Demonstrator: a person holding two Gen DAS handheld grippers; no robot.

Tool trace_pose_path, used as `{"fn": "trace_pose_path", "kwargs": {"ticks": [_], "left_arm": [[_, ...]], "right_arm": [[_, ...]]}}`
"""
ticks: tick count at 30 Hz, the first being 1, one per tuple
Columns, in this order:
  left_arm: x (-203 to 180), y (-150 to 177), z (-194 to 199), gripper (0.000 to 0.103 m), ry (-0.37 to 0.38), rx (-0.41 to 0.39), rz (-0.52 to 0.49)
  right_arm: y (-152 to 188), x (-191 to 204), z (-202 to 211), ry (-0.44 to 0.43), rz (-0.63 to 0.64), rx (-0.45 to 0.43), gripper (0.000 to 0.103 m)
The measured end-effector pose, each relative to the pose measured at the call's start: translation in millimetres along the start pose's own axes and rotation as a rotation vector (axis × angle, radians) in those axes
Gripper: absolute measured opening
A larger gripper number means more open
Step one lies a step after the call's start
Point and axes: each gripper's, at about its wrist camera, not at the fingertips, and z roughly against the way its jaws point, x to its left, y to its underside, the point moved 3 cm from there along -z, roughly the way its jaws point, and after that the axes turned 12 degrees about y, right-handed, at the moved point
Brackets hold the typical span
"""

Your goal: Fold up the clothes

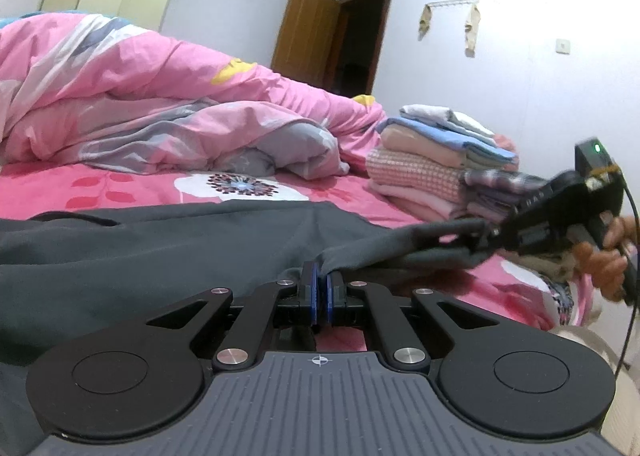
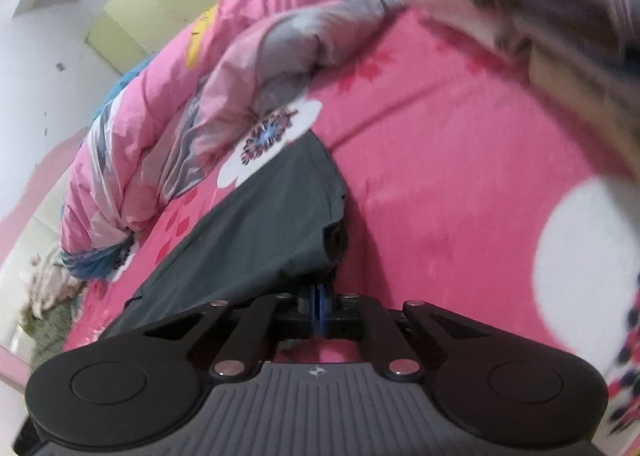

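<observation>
Left gripper (image 1: 320, 288) is pinching hard here, its blue pads (image 1: 311, 296) pressed together on an edge of the dark grey garment (image 1: 160, 252), a smooth, matte cloth that is lying broad and fairly flat across the pink floral bedsheet (image 1: 120, 180). Over on the right, the right gripper (image 1: 486, 234) is reaching in from the side, its jaws closed on another corner of that same grey fabric, which is stretching in a taut fold between the two tools. From the right wrist view, the right gripper (image 2: 320, 298) is showing its pads clamped tight with the grey garment (image 2: 260, 232) bunching up just ahead. A puffy pink quilt (image 1: 140, 96) is heaping in soft folds behind, and a neat stack of folded clothes (image 1: 436, 160), checked and plain, is sitting beside it on the bedsheet.
</observation>
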Motion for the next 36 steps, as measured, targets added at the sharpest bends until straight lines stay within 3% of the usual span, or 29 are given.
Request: {"fn": "trace_pose_path", "kwargs": {"ticks": [5,10,16,20,25,29,31,33,35,36], "left_arm": [[-14.8,4.1,-1.5,0.003,0.021,0.044,-0.113],[-35.6,19.0,-12.0,0.003,0.041,0.144,-0.271],[-46.7,32.9,-14.3,0.004,0.021,0.217,-0.401],[-46.7,38.0,-16.3,0.004,-0.001,0.256,-0.436],[-47.2,39.0,-13.0,0.004,-0.003,0.262,-0.448],[-47.0,39.7,-13.0,0.004,-0.004,0.257,-0.451],[-47.5,40.0,-13.1,0.004,-0.006,0.255,-0.452],[-48.4,39.8,-13.4,0.004,-0.008,0.253,-0.451],[-48.5,40.0,-13.4,0.004,-0.011,0.25,-0.451],[-48.6,40.3,-13.5,0.004,-0.013,0.248,-0.45]], "right_arm": [[-7.3,11.2,12.9,0.081,0.167,-0.061,0.0],[5.5,1.7,-14.8,0.209,0.295,-0.001,0.0],[8.7,4.6,-13.2,0.234,0.403,-0.053,0.0],[15.5,1.6,-19.6,0.244,0.43,-0.027,0.0],[9.9,-5.7,-8.2,0.198,0.333,-0.029,0.003],[-3.0,-26.3,9.8,0.179,0.156,-0.018,0.009],[-9.3,-40.5,17.0,0.113,0.012,-0.003,0.011],[-12.4,-49.9,17.0,0.049,-0.105,0.022,0.018],[-12.6,-52.7,10.6,0.011,-0.171,0.043,0.038],[-12.7,-54.1,7.4,-0.009,-0.204,0.054,0.042]]}}
